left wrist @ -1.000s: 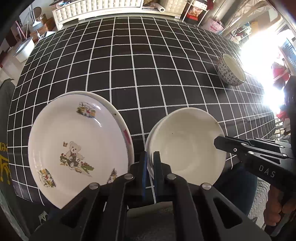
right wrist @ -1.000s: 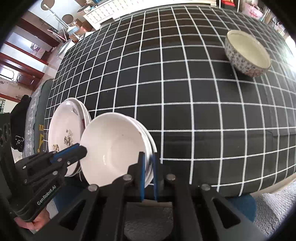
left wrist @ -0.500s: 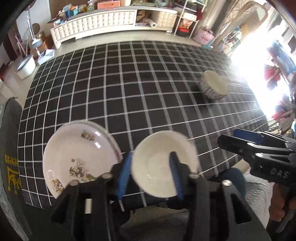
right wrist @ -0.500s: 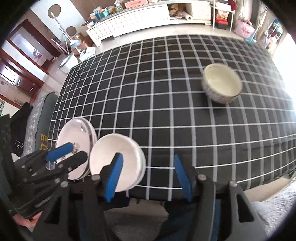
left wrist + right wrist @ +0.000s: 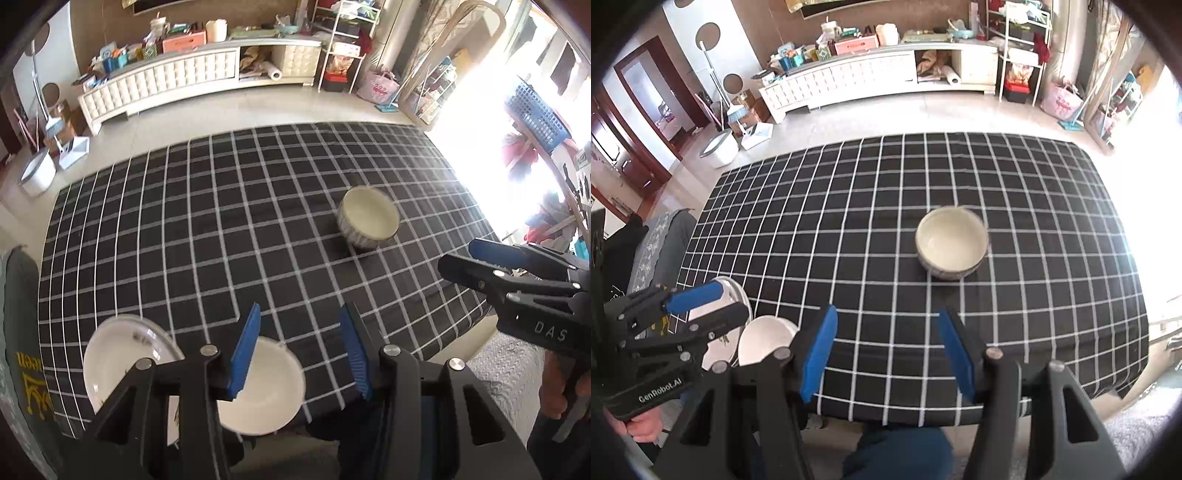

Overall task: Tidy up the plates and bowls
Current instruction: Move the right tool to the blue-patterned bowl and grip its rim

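Note:
A stack of white deep plates (image 5: pixel 269 387) sits at the near edge of the black checked tablecloth (image 5: pixel 221 229); it also shows in the right wrist view (image 5: pixel 764 339). A stack of bear-print plates (image 5: pixel 114 362) lies to its left, also in the right wrist view (image 5: pixel 729 295). A patterned bowl (image 5: pixel 369 221) stands apart to the right, seen in the right wrist view (image 5: pixel 951 245). My left gripper (image 5: pixel 301 350) is open and empty above the white stack. My right gripper (image 5: pixel 890 350) is open and empty above the near table edge.
The tablecloth (image 5: pixel 849 206) covers the whole table. A white sideboard (image 5: pixel 192 77) with clutter and a wire shelf (image 5: pixel 343 40) stand across the floor behind the table. Strong window glare fills the right side.
Both grippers let go of the white plate stack, opened, and pulled up and back from the table. The stack stays at the near edge.

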The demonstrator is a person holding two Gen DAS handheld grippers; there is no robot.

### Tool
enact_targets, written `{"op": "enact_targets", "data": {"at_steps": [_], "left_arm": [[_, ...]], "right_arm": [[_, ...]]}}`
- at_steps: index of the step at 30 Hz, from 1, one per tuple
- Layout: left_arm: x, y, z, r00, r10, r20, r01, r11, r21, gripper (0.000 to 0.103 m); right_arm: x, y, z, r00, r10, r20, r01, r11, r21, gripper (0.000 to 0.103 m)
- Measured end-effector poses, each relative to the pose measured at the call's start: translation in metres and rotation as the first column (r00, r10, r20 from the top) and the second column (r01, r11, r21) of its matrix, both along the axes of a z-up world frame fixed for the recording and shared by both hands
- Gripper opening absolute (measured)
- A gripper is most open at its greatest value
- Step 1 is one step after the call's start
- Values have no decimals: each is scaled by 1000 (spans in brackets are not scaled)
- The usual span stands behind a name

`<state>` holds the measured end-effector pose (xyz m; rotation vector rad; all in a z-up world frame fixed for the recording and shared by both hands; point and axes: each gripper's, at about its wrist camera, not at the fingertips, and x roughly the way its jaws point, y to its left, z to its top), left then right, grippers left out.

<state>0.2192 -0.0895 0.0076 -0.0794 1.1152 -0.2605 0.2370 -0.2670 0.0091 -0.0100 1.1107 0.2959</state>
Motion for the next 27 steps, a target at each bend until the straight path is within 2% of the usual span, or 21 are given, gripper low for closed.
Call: {"op": "enact_targets", "data": {"at_steps": [4, 9, 11, 18, 24, 27], "left_arm": [[19, -20, 9, 1000, -13, 13, 13, 1000, -7, 43], [47, -51, 5, 999, -42, 0, 42, 999, 1, 43], [57, -60, 1, 999, -46, -11, 46, 999, 7, 43], [100, -89, -31, 997, -47, -60, 48, 999, 20, 43], [131, -102, -66, 992, -53, -117, 57, 998, 36, 43], [145, -104, -82, 988, -49, -146, 53, 998, 21, 43]], "right_arm": [[15, -18, 4, 1000, -9, -8, 9, 1000, 18, 62], [37, -41, -3, 998, -32, -45, 35, 998, 55, 62], [47, -48, -8, 998, -54, -40, 55, 998, 24, 62], [87, -70, -37, 993, -97, -62, 98, 995, 10, 62], [115, -78, -67, 988, -98, -123, 98, 995, -2, 62], [128, -80, -83, 984, -85, -154, 88, 996, 12, 62]]}}
